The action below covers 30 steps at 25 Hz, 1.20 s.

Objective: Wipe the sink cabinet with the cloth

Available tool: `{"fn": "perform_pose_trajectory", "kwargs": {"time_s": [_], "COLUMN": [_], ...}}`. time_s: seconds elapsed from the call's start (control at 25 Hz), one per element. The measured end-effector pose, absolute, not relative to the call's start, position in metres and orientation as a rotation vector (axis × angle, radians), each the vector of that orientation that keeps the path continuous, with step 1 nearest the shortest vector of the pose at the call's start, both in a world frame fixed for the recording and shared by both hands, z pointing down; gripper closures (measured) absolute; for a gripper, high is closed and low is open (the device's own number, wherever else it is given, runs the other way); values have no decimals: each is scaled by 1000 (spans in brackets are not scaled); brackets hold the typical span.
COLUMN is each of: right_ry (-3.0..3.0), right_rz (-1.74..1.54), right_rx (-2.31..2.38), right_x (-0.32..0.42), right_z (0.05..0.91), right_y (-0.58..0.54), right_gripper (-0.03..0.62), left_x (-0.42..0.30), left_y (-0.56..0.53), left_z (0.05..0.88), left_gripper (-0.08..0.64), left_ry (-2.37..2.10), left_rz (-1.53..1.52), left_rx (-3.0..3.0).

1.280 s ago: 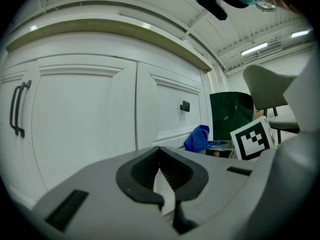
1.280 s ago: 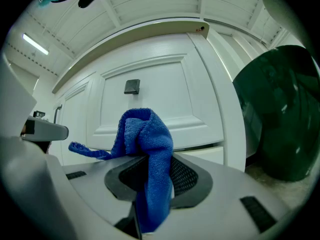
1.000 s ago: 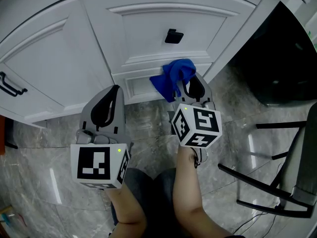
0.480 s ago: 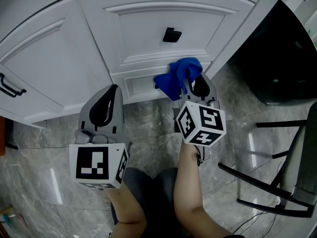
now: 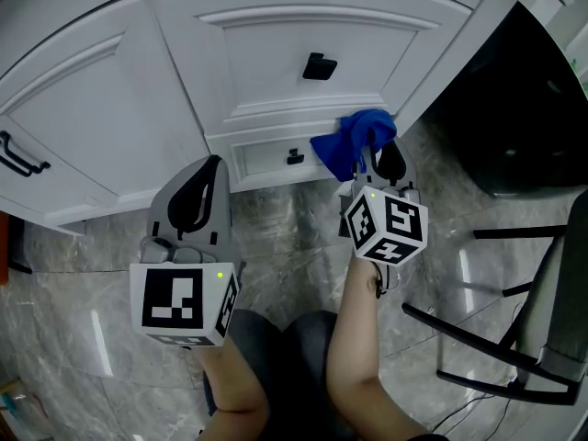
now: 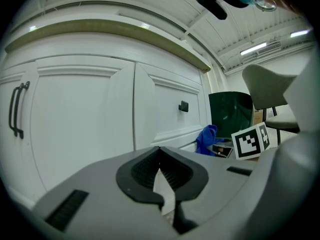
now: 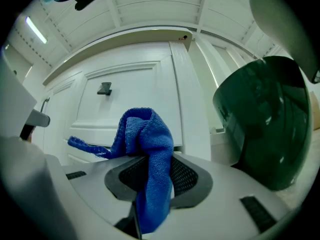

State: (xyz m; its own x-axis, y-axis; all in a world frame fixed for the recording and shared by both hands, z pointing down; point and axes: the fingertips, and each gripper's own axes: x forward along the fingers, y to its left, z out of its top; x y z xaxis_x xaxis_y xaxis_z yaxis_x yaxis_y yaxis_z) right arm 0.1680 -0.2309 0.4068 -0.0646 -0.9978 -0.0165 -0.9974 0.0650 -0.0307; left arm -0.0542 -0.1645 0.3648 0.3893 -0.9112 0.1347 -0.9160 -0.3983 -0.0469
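The white sink cabinet [image 5: 266, 44] fills the top of the head view, with a black knob [image 5: 319, 65] on its middle door. My right gripper [image 5: 375, 152] is shut on a blue cloth [image 5: 354, 141], which is pressed against the low drawer front near the cabinet's right corner. In the right gripper view the cloth [image 7: 147, 144] bunches out of the shut jaws [image 7: 150, 169], in front of the cabinet door [image 7: 135, 99]. My left gripper [image 5: 209, 168] hangs shut and holds nothing, a little short of the cabinet base. From the left gripper view [image 6: 160, 151] the cloth [image 6: 206, 139] shows far right.
A small black drawer knob [image 5: 295, 157] sits left of the cloth. A black bar handle [image 5: 18, 159] is on the left door. A dark green bin [image 5: 514, 108] stands right of the cabinet. A black chair frame [image 5: 514, 338] stands on the marble floor [image 5: 285, 237] at the right.
My right gripper has slid to the right along the lower drawer front with the cloth, uncovering the small drawer knob. The left gripper has stayed put.
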Motion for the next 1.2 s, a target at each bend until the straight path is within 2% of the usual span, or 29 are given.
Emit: {"fn": "perform_pose_trajectory", "kwargs": {"time_s": [0.2, 0.92, 1.04, 1.2], "right_ry": [2199, 2089, 2135, 2330], "right_rz": [3, -105, -199, -270], "right_rx": [-2217, -2316, -2172, -1852], "right_x": [192, 204, 172, 85], "right_z": [413, 416, 410, 400], "right_y": [-232, -229, -222, -218], "right_gripper": [476, 477, 477, 477], "left_x": [-53, -60, -65, -69], "left_y": [-163, -157, -158, -160], "left_z": [363, 353, 354, 358], "left_gripper": [557, 557, 557, 557], "left_ry": [-1698, -1697, -1714, -1722], "left_rz": [208, 163, 157, 169], "left_rx": [2597, 2617, 2604, 2586]}}
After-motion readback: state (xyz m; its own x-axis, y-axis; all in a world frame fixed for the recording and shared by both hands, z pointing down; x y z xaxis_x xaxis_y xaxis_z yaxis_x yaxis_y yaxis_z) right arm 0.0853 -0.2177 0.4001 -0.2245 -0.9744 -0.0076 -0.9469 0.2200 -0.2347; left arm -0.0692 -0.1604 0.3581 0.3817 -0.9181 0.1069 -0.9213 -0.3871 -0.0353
